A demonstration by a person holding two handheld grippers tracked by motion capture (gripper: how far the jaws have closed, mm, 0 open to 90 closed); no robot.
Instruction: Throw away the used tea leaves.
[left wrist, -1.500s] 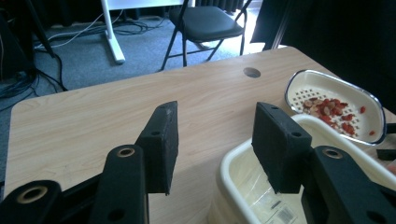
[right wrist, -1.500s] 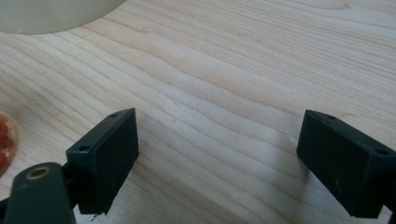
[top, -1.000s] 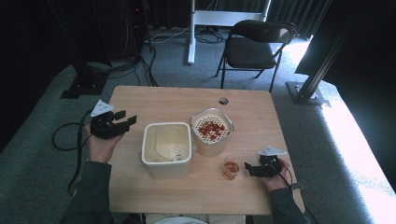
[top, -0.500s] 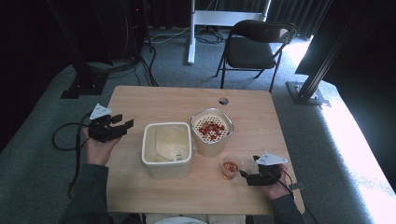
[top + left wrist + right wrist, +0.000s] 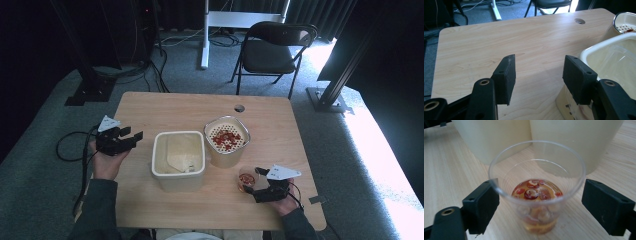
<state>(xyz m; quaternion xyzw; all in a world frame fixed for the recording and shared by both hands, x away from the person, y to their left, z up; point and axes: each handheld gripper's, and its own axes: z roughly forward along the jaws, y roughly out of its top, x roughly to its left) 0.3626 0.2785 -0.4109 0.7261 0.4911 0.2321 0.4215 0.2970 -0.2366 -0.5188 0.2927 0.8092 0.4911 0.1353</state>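
A small clear plastic cup (image 5: 536,195) of amber liquid with red berries stands on the table near the front right. My right gripper (image 5: 541,187) has the cup between its jaws, which have just been closing. The left pad (image 5: 482,206) is at the cup's rim and the right pad (image 5: 606,206) stands clear of it. In the high view the right gripper (image 5: 252,181) lies low beside the cup (image 5: 246,179). My left gripper (image 5: 131,134) hovers open and holds nothing at the table's left edge. Its jaws (image 5: 540,62) point across bare wood beside the square tub.
A cream square tub (image 5: 177,182), (image 5: 604,50) sits mid-table with pale contents inside. Right of it stands a round cream pot (image 5: 225,157), (image 5: 624,22) with a perforated insert holding red berries. The wooden table (image 5: 165,107) has a cable hole (image 5: 239,108). A black chair (image 5: 272,50) stands behind.
My right gripper has slid left along the table, so the cup now sits between its jaws. My left gripper has sunk a little at the left edge.
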